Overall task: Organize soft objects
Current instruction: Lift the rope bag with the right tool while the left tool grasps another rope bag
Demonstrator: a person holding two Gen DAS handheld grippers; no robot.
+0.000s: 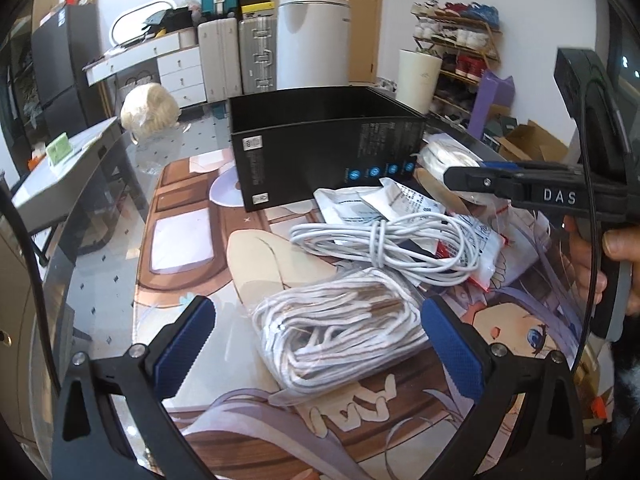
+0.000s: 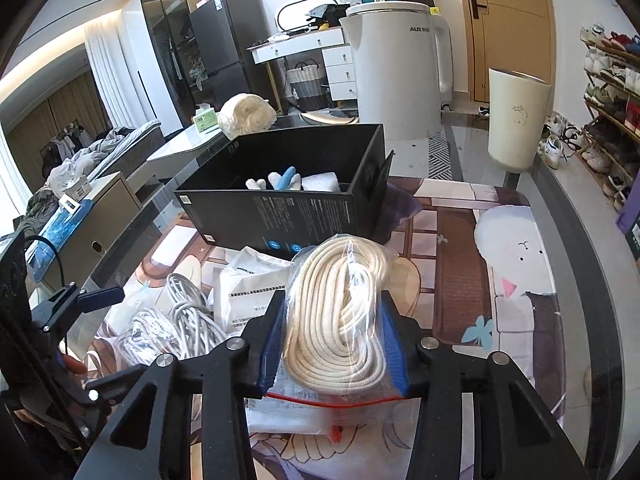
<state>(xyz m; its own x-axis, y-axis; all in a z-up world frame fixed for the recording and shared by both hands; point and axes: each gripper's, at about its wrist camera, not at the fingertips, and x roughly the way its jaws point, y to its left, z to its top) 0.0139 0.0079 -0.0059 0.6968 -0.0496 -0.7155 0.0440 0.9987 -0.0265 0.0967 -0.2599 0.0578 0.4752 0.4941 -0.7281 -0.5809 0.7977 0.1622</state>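
Observation:
My right gripper is shut on a clear bag of cream rope, held above the table in front of the black box. The box holds a blue-and-white plush and white foam. In the left wrist view the right gripper comes in from the right with the same bag beside the black box. My left gripper is open around a bagged white cord bundle lying on the mat. A coiled white cable and paper packets lie behind it.
A white kettle and a cream cup stand behind the box. A bagged ball of white yarn sits at the far left of the glass table. A printed mat covers the table. Shoe racks stand to the right.

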